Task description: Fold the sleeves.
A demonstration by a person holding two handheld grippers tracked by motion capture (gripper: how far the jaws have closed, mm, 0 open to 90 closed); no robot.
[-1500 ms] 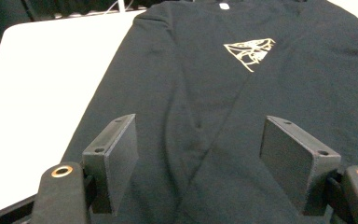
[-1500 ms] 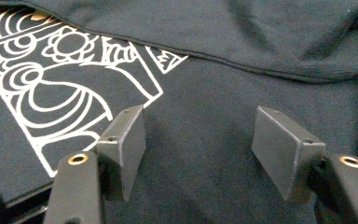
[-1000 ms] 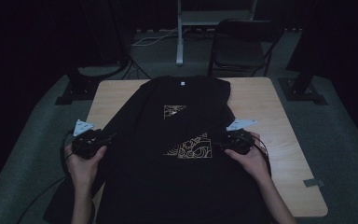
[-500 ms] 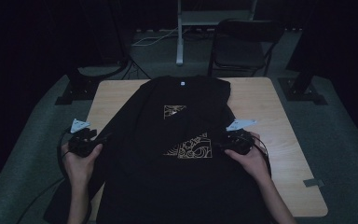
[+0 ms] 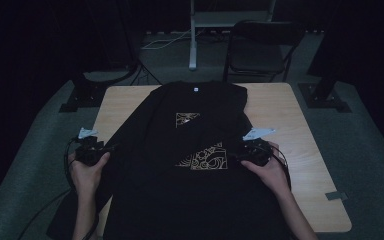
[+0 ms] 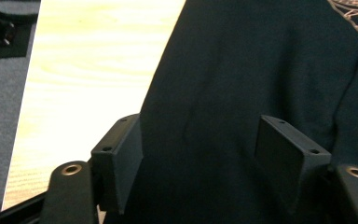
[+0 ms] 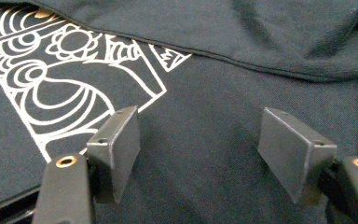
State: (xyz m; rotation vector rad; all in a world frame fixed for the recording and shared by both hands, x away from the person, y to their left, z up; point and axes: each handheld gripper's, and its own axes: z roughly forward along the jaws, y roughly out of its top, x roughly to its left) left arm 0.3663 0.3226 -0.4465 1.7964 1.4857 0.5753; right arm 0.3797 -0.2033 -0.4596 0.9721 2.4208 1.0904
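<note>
A black T-shirt (image 5: 195, 150) with a gold print (image 5: 202, 159) lies spread on the wooden table (image 5: 280, 105), its collar at the far side. My left gripper (image 5: 94, 150) is at the shirt's left edge. In the left gripper view its jaws (image 6: 198, 140) stand wide apart over the dark cloth (image 6: 242, 60), beside bare wood (image 6: 88, 60). My right gripper (image 5: 252, 152) rests at the shirt's right side next to the print. In the right gripper view it (image 7: 198, 126) is open above the fabric, with the white-lined print (image 7: 51, 79) to its left and a fold seam (image 7: 261, 65) beyond.
A folding chair (image 5: 260, 45) and a metal post (image 5: 192, 35) stand behind the table. Dark stand bases sit on the floor at the far left (image 5: 80, 95) and far right (image 5: 325, 95). A small grey tape piece (image 5: 336, 196) lies near the table's right front corner.
My left hand has shifted a little to the left and lower, toward the table's left edge. The right hand has stayed where it was.
</note>
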